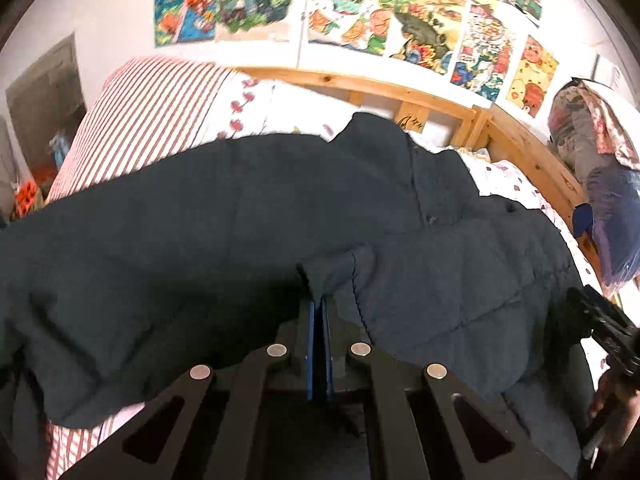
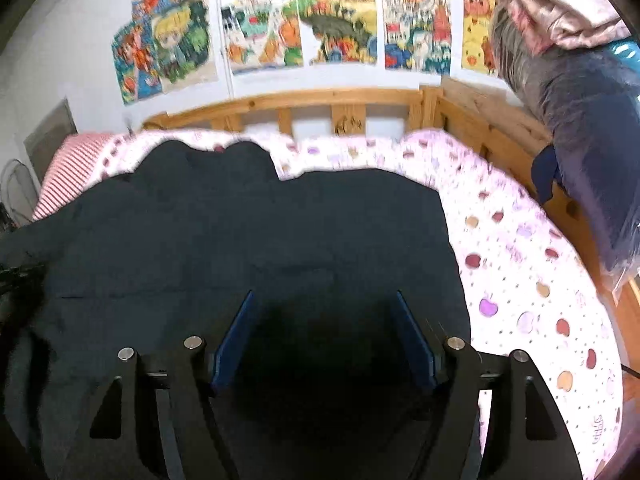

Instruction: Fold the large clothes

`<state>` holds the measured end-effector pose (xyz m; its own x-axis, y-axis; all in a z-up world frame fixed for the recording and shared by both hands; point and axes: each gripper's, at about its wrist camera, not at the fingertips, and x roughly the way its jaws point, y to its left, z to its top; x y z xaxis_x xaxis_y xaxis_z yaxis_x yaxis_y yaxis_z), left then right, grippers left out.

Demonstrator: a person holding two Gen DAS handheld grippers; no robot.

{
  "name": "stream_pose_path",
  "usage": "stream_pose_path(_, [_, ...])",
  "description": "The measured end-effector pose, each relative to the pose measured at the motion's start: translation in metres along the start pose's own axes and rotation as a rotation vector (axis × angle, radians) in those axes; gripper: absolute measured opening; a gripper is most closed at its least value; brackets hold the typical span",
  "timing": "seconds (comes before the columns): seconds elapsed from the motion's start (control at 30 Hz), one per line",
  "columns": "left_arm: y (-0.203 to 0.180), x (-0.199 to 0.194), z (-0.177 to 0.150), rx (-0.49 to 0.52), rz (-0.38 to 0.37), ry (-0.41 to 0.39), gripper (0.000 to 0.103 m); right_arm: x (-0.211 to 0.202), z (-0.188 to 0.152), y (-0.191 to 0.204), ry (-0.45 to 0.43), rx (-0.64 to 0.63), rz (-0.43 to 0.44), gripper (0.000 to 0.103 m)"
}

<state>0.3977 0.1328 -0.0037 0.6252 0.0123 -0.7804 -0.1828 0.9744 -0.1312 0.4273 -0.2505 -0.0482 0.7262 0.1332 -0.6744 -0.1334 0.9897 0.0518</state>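
1. Left wrist view showed the left gripper (image 1: 318,300) with its two blue pads pressed nearly together, pinching a small raised fold of the dark quilted jacket (image 1: 280,232) at the centre of the frame.
2. From that pinch the jacket spread outward across the bed, its long axis running from 9 o'clock to 3 o'clock; a narrower part of it pointed up toward 12 o'clock, at the wooden bed rail (image 1: 400,96).
3. At 4 o'clock in the same view, the right gripper's black body and the person's hand (image 1: 612,400) sat at the jacket's right edge.
4. Right wrist view showed the right gripper (image 2: 324,304) with its blue pads spread wide apart, holding nothing; it hung over the jacket (image 2: 240,232), and whether the pads touched the cloth could not be told.
5. Here the jacket filled the lower left and middle, lumpy edges pointing to 11 o'clock.
6. A white sheet with coloured hearts (image 2: 520,280) lay bare from 1 to 4 o'clock, a red-striped cover (image 2: 68,176) at 10 o'clock.
7. Colourful drawings (image 2: 340,24) lined the wall at 12 o'clock, above the rail.
8. Bagged bedding (image 2: 580,120) stood at 2 o'clock.
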Motion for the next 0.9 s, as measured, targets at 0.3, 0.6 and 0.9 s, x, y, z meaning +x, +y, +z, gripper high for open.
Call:
stream_pose_path(0.3, [0.01,0.039,-0.024,0.0,0.041,0.14,0.004,0.065,-0.046,0.032,0.132,-0.098,-0.038,0.069])
stream_pose_path(0.6, [0.028,0.025,-0.027,-0.085,-0.02,0.088,0.007,0.053,-0.055,0.031,0.063,-0.063,-0.007,0.074])
stream_pose_path(0.9, [0.053,-0.069,-0.055,-0.178,-0.064,-0.058,0.068,-0.012,-0.059,0.068,-0.004,-0.116,0.077,0.079])
